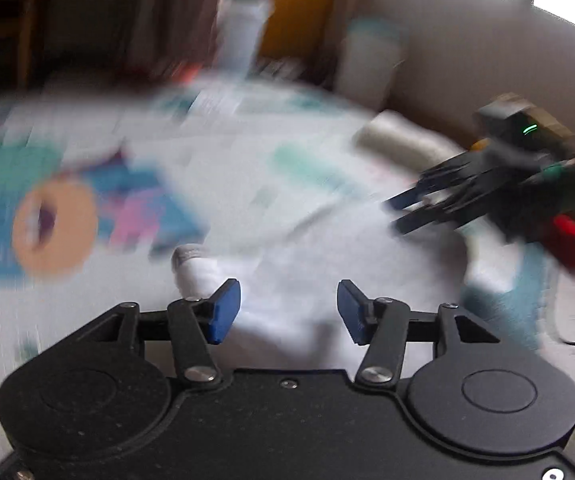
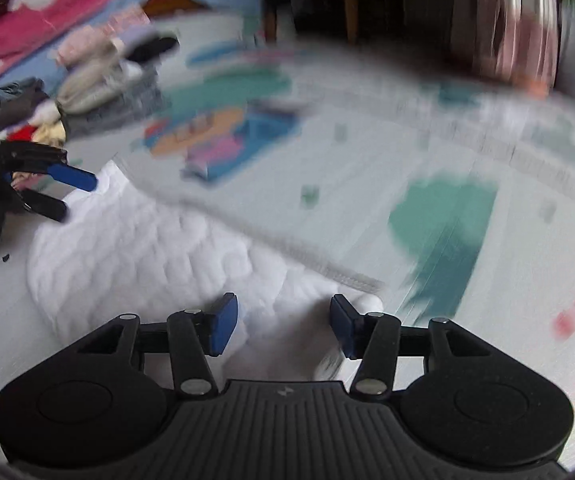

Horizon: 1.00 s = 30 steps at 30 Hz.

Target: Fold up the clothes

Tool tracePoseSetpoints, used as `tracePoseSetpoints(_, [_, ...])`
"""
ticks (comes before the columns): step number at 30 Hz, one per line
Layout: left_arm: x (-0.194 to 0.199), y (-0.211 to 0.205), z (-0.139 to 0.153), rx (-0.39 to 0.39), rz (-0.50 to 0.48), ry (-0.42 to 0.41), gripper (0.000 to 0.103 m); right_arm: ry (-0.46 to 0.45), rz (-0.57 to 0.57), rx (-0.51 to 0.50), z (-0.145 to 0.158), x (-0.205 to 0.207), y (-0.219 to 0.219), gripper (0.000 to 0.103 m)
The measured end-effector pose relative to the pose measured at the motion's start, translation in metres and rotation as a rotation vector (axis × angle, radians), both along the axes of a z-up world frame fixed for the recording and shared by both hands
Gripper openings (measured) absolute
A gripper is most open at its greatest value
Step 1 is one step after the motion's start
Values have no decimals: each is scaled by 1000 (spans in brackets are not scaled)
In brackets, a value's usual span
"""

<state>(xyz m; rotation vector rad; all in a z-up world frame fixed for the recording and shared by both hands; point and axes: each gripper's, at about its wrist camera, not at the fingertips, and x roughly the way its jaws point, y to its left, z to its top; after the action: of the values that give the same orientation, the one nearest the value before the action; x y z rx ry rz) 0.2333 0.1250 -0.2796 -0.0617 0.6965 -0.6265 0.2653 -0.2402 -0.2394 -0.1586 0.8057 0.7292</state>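
Lying spread on a pale play mat (image 2: 427, 168) printed with teal and blue shapes: a white quilted garment (image 2: 135, 248), bunched near both tools and stretching between them

Hovering low over one end of that garment, the left gripper (image 1: 288, 310), blue pads (image 1: 223, 312) standing apart with white fabric showing in the gap and touching neither pad; seen again at the left edge of the right wrist view (image 2: 63, 194), fingers parted just above the cloth's far end

Poised over the opposite end, the right gripper (image 2: 283, 326), jaws likewise apart, soft white cloth lying between and below the pads (image 2: 223, 324), no clamp on it visible; seen again from the left wrist camera at the right side (image 1: 399, 212), dark fingers angled down toward the fabric

Heaped beyond the garment in the right wrist view: a pile of mixed clothes (image 2: 87, 80) in grey, cream and red, backed by a pink blanket with white cloud shapes (image 2: 47, 4)

Blurred by motion in the left wrist view: a peach ring (image 1: 53, 226) on the mat's print, a pale roll-shaped object (image 1: 391, 140) near the mat's edge, and a white vase holding green leaves (image 1: 243, 28) behind; finer detail impossible to tell
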Motion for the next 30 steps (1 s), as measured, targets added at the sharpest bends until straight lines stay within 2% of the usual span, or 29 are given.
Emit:
tracePoseSetpoints(2, [0,0,-8,-26,23,2,54,37,-3,17,-10,10,0,55])
tracePoseSetpoints(5, [0,-2,-11,-35,33,-6,54,24,36,-17,-8,14,6,56])
tracePoseSetpoints(7, [-9,1,1,-13,17,-56,53,-19,42,-27,-2,7,8,56])
tracePoseSetpoints(11, [-24,5,18,-60,-27,-124,53,-97,86,8,9,-15,11,56])
tracePoseSetpoints(13, [-16,2,12,-49,-2,-98,54,-129,136,-49,7,-20,23,56])
tracePoseSetpoints(14, [-11,1,8,-47,11,-81,54,-103,132,-66,2,-17,27,56])
tracePoseSetpoints(17, [8,2,-9,-78,58,43,57,2,98,-29,-10,-1,25,59])
tracePoseSetpoints(19, [13,2,-8,-106,80,79,57,4,112,-37,-10,1,26,59])
tracePoseSetpoints(20, [12,0,-7,-92,77,71,57,5,111,-37,-10,0,26,59])
tracePoseSetpoints(23, [5,-1,-2,-84,102,58,57,-2,81,-48,-5,-5,28,59])
tracePoseSetpoints(25, [-7,5,15,-125,176,48,60,-85,29,-43,12,-16,27,60])
tracePoseSetpoints(27, [-20,15,28,-165,253,42,67,-78,-56,40,27,-23,13,72])
tracePoseSetpoints(28, [-25,21,31,-187,297,50,68,-53,-116,79,28,-22,3,73])
tracePoseSetpoints(30, [-29,32,27,-262,365,137,70,22,-259,151,25,-19,-20,73])
